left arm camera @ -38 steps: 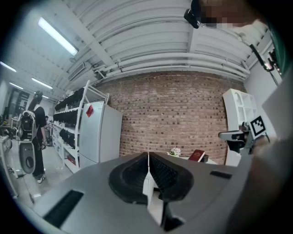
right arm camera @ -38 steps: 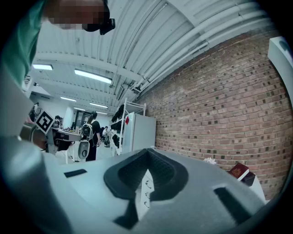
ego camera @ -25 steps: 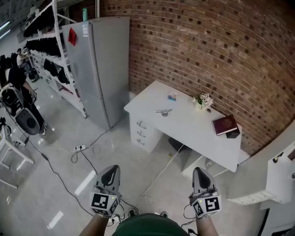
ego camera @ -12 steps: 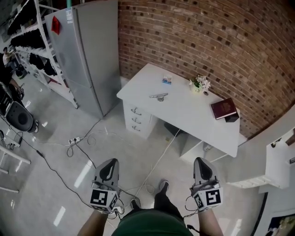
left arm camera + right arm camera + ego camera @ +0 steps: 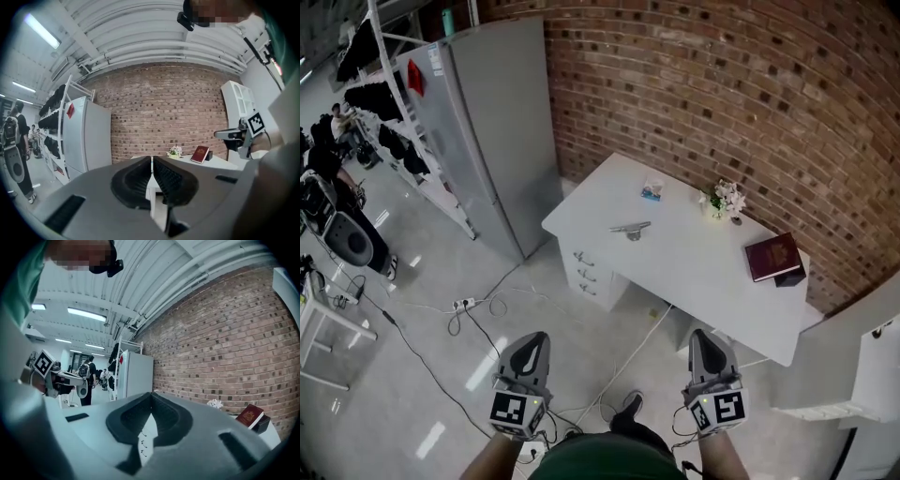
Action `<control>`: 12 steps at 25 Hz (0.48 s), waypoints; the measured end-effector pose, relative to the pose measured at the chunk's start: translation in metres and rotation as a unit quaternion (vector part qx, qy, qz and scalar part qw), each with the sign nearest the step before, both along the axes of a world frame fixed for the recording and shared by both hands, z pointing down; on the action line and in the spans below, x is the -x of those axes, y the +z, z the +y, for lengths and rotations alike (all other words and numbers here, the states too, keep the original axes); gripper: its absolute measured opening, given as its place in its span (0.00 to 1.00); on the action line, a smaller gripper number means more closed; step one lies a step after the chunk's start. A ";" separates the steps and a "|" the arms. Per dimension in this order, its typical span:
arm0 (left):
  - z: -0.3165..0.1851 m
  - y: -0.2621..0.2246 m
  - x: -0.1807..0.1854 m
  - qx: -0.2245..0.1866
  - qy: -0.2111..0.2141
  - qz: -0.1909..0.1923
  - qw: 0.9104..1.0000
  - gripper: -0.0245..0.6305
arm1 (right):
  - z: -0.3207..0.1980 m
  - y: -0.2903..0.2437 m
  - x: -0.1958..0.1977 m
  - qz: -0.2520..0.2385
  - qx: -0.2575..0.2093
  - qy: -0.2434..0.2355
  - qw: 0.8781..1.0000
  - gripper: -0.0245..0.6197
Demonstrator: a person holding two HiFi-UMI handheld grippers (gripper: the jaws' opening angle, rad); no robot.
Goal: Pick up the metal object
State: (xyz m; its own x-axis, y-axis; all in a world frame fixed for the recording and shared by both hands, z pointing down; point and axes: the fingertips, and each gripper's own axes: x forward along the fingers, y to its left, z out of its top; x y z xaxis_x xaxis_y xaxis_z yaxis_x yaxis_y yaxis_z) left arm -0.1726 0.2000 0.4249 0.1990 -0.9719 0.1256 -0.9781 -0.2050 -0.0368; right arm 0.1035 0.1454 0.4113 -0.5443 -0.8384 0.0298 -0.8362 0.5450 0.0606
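1. Metal object [image 5: 630, 228] lay on the white desk [image 5: 694, 272], near the front edge toward its left end, above the drawers [image 5: 586, 267]. It was well apart from both of my grippers. From the head view it read as a slim, silvery piece with a long bar and a slightly raised middle; I could not tell its exact kind.
2. I judged it rigid and not fragile, with a smooth surface likely to slip against the pads. It looked light enough for one gripper. Because it sat low on the desktop, I reckoned the best hold was across the narrow bar at or near the raised middle, so that neither end would swing down.
3. A small blue-and-white card [image 5: 651, 192] lay beyond it, near but not touching. A little pot of pale flowers [image 5: 722, 200] stood further along by the wall. A dark red book [image 5: 776, 255] rested on a black box [image 5: 792, 275] at the far right end. Nothing crowded the object, so I judged the approach from the front clear.
4. My left gripper [image 5: 528, 345] was clenched on nothing, its ribbed pads pressed together. My right gripper [image 5: 705, 339] was likewise closed and empty. Both hung low before me over the floor, short of the desk.
5. A grey refrigerator [image 5: 502, 122] stood left of the desk against the brick wall [image 5: 722, 84], and a white cable [image 5: 628, 356] trailed across the floor between me and the desk, a possible snag for my feet.
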 end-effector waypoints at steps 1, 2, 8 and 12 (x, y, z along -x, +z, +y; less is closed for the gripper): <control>-0.012 -0.003 -0.009 0.003 -0.003 -0.002 1.000 0.05 | -0.012 0.001 -0.005 -0.002 0.002 -0.006 1.000 0.04; -0.023 -0.004 -0.019 0.006 -0.004 -0.003 1.000 0.05 | -0.022 0.001 -0.011 -0.004 0.006 -0.012 1.000 0.04; -0.077 -0.005 -0.073 0.010 -0.009 -0.015 1.000 0.05 | -0.076 0.006 -0.053 -0.012 0.013 -0.033 0.999 0.04; -0.099 -0.007 -0.096 0.008 -0.007 -0.031 0.999 0.05 | -0.100 0.008 -0.077 -0.023 0.020 -0.035 0.999 0.04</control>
State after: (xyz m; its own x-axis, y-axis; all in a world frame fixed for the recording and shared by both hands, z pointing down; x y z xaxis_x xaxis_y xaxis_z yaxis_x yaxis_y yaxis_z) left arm -0.0765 0.1011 0.4174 0.1774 -0.9723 0.1523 -0.9767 -0.1930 -0.0940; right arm 0.1803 0.0457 0.4193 -0.6026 -0.7973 0.0352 -0.7978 0.6030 -0.0004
